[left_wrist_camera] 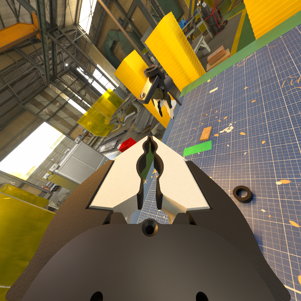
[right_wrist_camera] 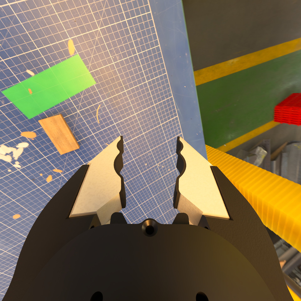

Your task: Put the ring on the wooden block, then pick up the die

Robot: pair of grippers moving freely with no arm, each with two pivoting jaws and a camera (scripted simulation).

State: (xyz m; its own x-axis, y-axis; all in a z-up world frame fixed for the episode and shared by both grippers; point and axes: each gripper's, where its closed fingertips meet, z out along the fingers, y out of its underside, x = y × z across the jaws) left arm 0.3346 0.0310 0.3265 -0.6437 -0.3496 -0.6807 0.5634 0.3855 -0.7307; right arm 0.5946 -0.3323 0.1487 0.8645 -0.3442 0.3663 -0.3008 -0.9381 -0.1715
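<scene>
The wooden block (right_wrist_camera: 59,134) lies flat at the frame's left, long axis running upper-left to lower-right, beside a green patch (right_wrist_camera: 48,85). The ring (left_wrist_camera: 242,194) lies flat at right. The left gripper (left_wrist_camera: 150,138) is pinched together, empty; the right gripper (right_wrist_camera: 149,137) is spread wide, empty.

Both grippers share one build. The left gripper (left_wrist_camera: 150,138) has a broad, dark brown-black body with a faintly grained surface, a round recessed screw hole at its centre and two larger holes near the lower edge. Its two fingers (left_wrist_camera: 120,179) are cream-white wedges edged with black, wavy, scalloped pads. The right gripper (right_wrist_camera: 149,138) looks identical; seen from afar it carries what seems a pale metal bracket with a bolt.
</scene>
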